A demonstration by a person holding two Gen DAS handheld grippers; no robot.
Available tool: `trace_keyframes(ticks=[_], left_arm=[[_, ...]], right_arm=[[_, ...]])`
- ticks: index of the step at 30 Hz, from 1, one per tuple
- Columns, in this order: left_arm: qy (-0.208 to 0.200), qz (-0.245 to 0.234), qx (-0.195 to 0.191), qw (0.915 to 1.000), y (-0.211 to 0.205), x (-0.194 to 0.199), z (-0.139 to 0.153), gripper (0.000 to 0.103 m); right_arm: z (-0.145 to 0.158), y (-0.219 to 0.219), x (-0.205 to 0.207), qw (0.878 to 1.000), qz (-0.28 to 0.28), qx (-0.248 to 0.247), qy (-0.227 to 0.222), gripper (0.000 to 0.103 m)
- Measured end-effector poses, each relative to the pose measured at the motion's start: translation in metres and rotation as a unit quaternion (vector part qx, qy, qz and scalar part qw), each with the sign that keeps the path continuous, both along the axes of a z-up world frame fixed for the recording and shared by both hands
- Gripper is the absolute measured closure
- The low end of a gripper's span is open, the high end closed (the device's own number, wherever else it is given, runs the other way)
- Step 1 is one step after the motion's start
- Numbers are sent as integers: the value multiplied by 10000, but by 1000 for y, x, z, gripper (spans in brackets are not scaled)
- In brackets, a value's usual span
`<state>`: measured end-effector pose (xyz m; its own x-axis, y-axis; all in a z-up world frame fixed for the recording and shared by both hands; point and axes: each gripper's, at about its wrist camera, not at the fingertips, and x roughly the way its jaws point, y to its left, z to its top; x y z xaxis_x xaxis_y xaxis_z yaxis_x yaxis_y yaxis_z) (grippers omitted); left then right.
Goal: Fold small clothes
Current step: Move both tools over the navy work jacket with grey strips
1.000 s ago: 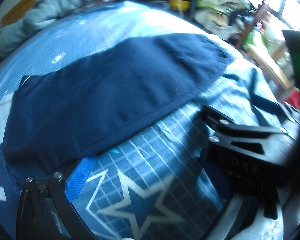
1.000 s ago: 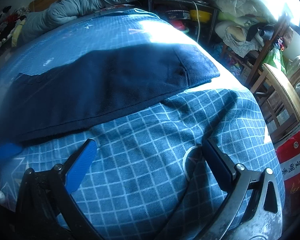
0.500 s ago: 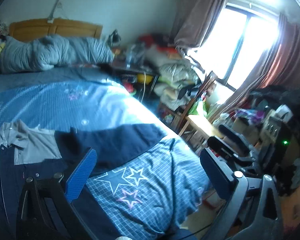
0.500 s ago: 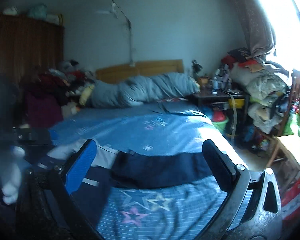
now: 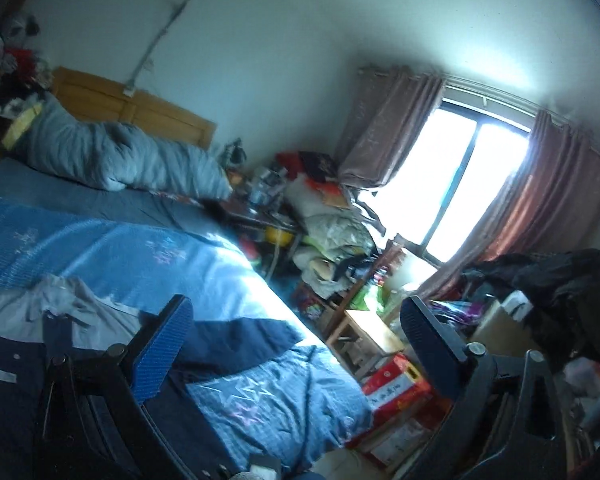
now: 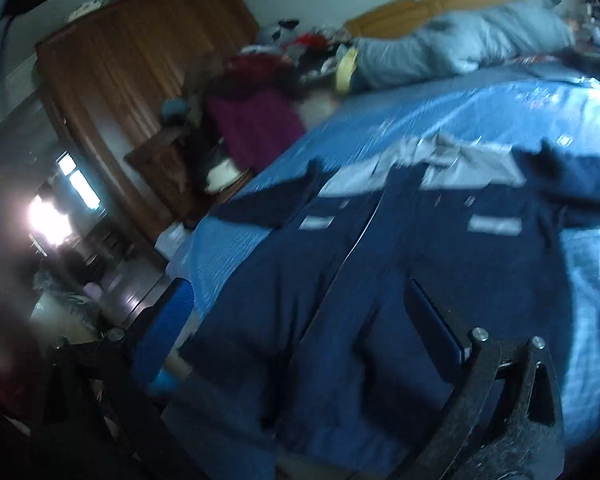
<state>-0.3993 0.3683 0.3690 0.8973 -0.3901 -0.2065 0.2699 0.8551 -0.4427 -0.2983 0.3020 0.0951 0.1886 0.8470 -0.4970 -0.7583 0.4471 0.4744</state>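
Left wrist view puts your left tool [image 5: 296, 338] up in the air, aimed across the room: its blue-padded finger and its black finger stand wide apart with nothing between them. Past the tips you see the bed with the blue checked, star-printed cover [image 5: 268, 400], and on it the dark navy jacket with grey shoulder panels [image 5: 228, 344]. One navy sleeve reaches toward the bed's right edge, while the grey collar part lies bunched at the left. A rolled grey-blue quilt [image 5: 116, 160] sits against the orange wooden headboard [image 5: 140, 108]. Beyond the bed stand a cluttered pile of bedding and clothes [image 5: 332, 240], a bright window with dusty-pink curtains [image 5: 460, 184], a pale wooden chair [image 5: 368, 332] and a red cardboard box [image 5: 396, 384] on the floor.

Right wrist view (blurred throughout) has your right tool [image 6: 300, 320] held over the jacket's lower half, its fingers spread wide and gripping nothing. The jacket [image 6: 400, 272] lies spread front-up on the bed cover [image 6: 460, 108], with a front opening running down its middle, pale reflective strips on both chest panels, and sleeves out to either side. To the left stands a brown wooden wardrobe [image 6: 140, 60], with a heap of maroon and red clothing [image 6: 260, 120] beside the bed.
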Motion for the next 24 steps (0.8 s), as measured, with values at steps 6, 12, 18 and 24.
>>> trace_keyframes(ticks=[6,12,18,24], left_arm=[[939,1936,1793,9600,87,37,-78,0],[2925,2209,2039,9078,157,95,-257,0],[3992,2141,2060,8674,171,130,-367,0],[4114,2076,1634,8723,179,131,-394,0]], right_arm=[[-18,-44,74,9858,-1106,-1045,-707,0],[-59,-120,166,9203,-2556,-2808,-938,0],[-123,-155,177,9061,-2515,-3403,25,0],[-121,-174,172,9137,-2707,-3023,-211,0]])
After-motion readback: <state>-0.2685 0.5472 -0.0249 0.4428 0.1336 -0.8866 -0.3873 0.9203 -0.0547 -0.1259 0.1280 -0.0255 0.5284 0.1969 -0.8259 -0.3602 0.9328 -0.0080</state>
